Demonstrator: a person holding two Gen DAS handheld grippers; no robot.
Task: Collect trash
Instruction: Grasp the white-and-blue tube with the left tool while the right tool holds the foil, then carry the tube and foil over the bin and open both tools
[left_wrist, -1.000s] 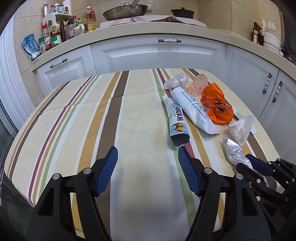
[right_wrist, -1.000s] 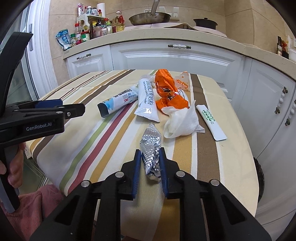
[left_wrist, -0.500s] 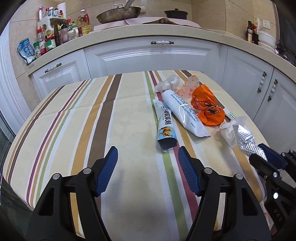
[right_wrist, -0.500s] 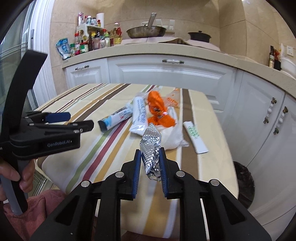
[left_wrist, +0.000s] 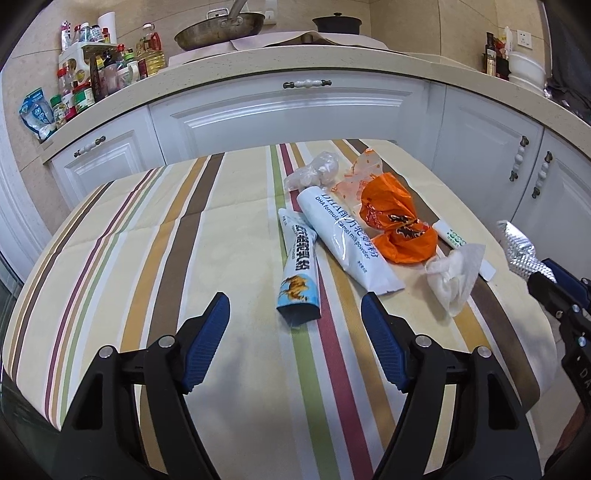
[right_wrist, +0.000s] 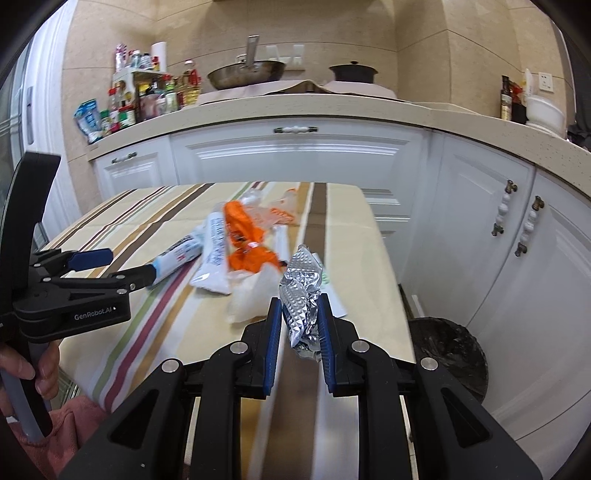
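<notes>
My right gripper (right_wrist: 298, 314) is shut on a crumpled silver foil wrapper (right_wrist: 301, 291), held above the table's right edge; the foil wrapper (left_wrist: 521, 251) also shows at the right of the left wrist view. My left gripper (left_wrist: 295, 325) hovers over the striped tablecloth (left_wrist: 147, 258), its jaws opening with nothing between them, just short of a blue-and-white tube (left_wrist: 299, 269). Beyond lie a white milk-powder sachet (left_wrist: 347, 240), an orange wrapper (left_wrist: 399, 229), a clear plastic bag (left_wrist: 314, 171), a white tissue (left_wrist: 454, 277) and a slim white sachet (left_wrist: 458, 240).
A dark bin (right_wrist: 450, 347) with a black liner stands on the floor right of the table, by white cabinets (right_wrist: 517, 240). The counter behind holds a spice rack (left_wrist: 96, 74), a wok (left_wrist: 218, 31) and a black pot (left_wrist: 336, 24). A hand (right_wrist: 22, 369) grips the left tool.
The right gripper has lifted the foil wrapper off the table and carried it right, toward the bin. The left gripper has slid right to face the tube, its jaws a little wider.
</notes>
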